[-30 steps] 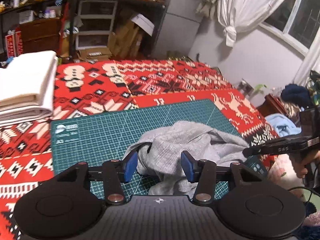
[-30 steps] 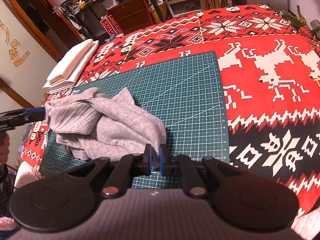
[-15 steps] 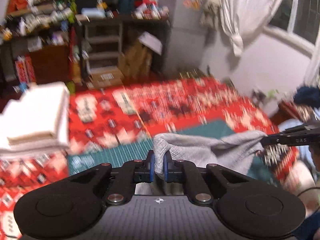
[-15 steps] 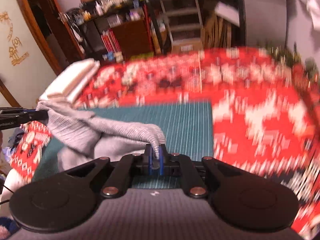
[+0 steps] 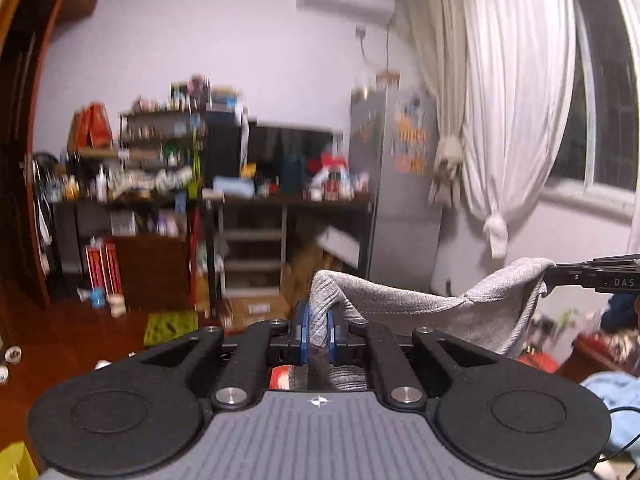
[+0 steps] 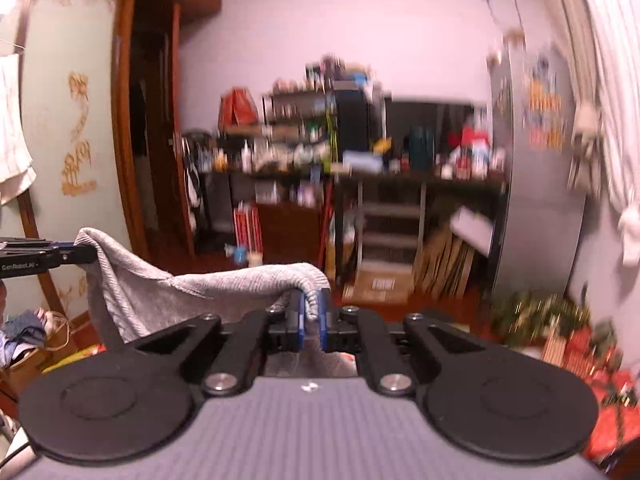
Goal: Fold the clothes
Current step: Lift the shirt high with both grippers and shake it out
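Up in the air between the 2 tools, left gripper [image 5: 317, 330] and right gripper [image 6: 311, 316] each pinch the grey garment [image 5: 420, 312], so spreading it flat looks next

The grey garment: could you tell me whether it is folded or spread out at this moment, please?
Spread, not folded: the grey garment hangs stretched between the left gripper and the right gripper, each shut on one end.
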Available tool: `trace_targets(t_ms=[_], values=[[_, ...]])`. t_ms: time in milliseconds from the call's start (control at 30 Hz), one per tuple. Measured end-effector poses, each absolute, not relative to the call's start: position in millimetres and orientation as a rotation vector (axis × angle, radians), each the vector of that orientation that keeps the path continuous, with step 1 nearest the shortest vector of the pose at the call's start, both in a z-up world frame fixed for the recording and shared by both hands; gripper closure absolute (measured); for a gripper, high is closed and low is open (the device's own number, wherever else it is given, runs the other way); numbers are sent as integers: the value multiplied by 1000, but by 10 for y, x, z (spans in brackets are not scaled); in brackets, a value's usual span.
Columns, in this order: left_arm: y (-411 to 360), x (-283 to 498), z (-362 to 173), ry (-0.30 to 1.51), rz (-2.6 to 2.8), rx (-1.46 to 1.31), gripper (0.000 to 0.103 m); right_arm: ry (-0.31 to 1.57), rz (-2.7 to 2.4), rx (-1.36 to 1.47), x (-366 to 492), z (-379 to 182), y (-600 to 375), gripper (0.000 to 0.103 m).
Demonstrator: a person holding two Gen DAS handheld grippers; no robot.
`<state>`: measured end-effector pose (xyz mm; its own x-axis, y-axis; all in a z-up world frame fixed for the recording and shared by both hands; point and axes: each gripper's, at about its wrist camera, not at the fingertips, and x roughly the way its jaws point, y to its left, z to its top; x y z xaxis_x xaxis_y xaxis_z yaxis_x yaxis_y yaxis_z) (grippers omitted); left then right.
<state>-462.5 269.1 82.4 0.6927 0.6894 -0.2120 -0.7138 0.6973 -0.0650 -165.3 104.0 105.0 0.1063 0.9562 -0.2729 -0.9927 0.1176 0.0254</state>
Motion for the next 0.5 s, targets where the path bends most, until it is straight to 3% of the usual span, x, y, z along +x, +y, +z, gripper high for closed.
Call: trace_targets(t_ms=[200,500], values=[[2124,-4845,1219,62,766,-77,95,101,1430,-127,-1990,1591,412,96],[1499,-5154,1475,-28,728,-48,95,10,1427,-11,-2389,1914,-653,96]])
